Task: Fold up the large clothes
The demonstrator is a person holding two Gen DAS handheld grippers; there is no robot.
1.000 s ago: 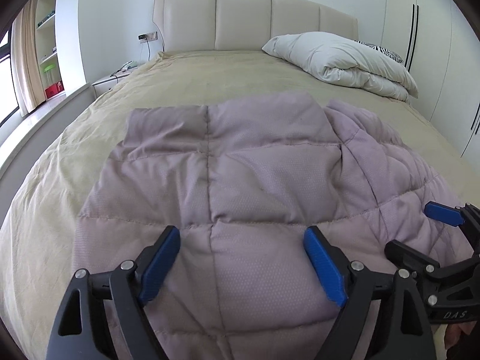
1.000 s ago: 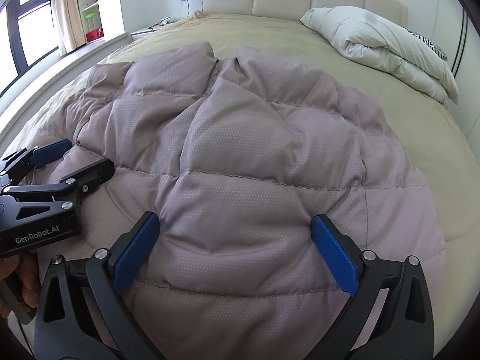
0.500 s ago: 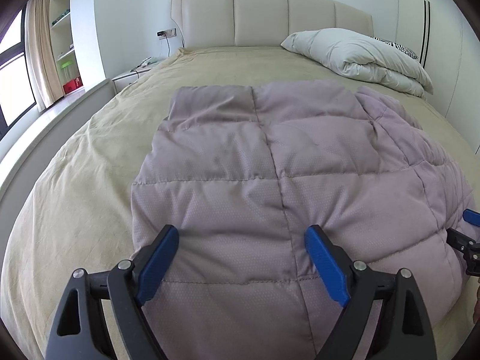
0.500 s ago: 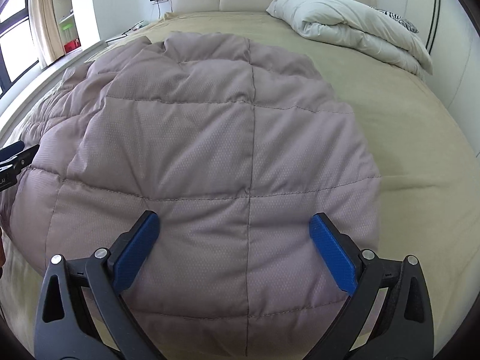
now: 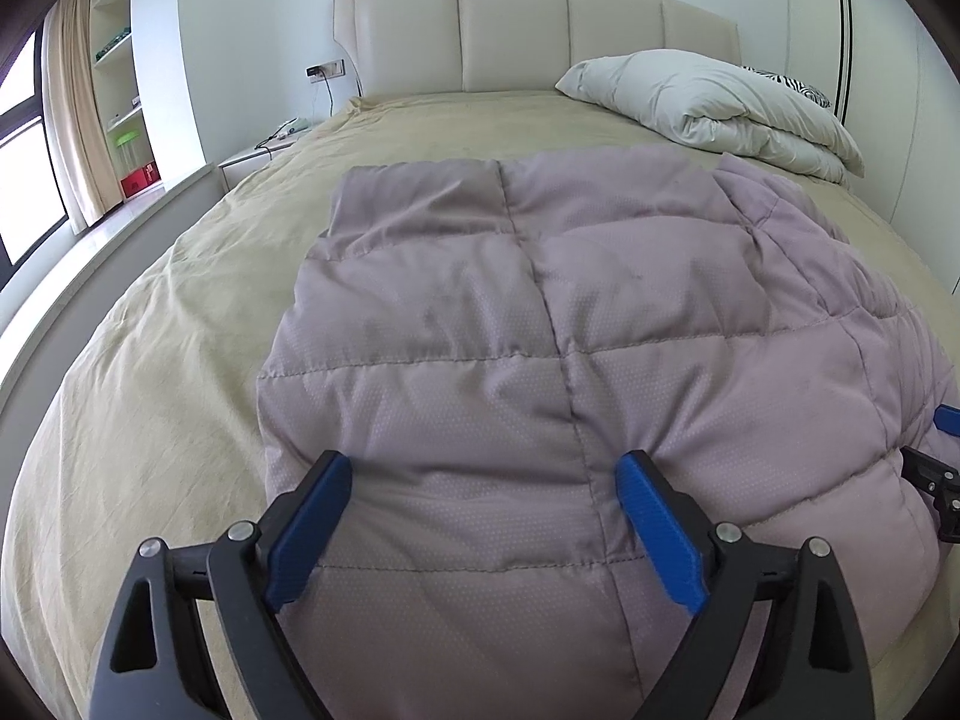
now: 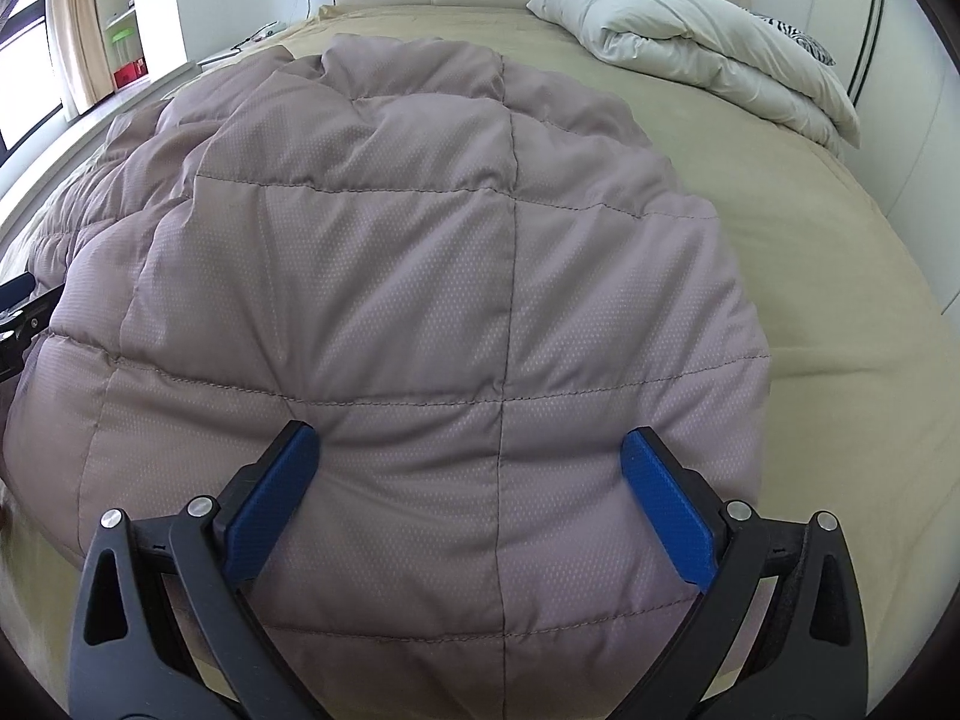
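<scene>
We have a mauve quilted duvet (image 5: 540,360) lying on the near half of a bed covered with a tan sheet (image 5: 180,372). Its surface is stitched into square panels, and it sits puffed up in a folded heap, with a flatter band along its far edge. In the left wrist view the duvet's left edge runs straight away from us and the tan sheet shows beyond it; toward the right the fabric bunches into loose ridges. In the right wrist view (image 6: 420,276) the duvet's right edge curves round, with bare tan sheet (image 6: 840,300) to its right, and the folds pile up at the far left.

Our left gripper (image 5: 486,534) hangs over the near part of the duvet with its blue pads (image 5: 309,531) spread wide, nothing caught between them. Our right gripper (image 6: 474,501) does the same over its own near part, jaws wide apart, blue pads (image 6: 666,510) held clear of each other. We cannot tell whether the fingertips touch the fabric. The tip of the right gripper shows at the right edge of the left wrist view, the left one's tip at the left edge of the right wrist view.

Far right on the bed lies a folded white comforter (image 5: 720,102), near the padded cream headboard (image 5: 528,36). Far left stand a nightstand (image 5: 258,156), a curtain (image 5: 72,108) and wall shelves (image 5: 120,60).
</scene>
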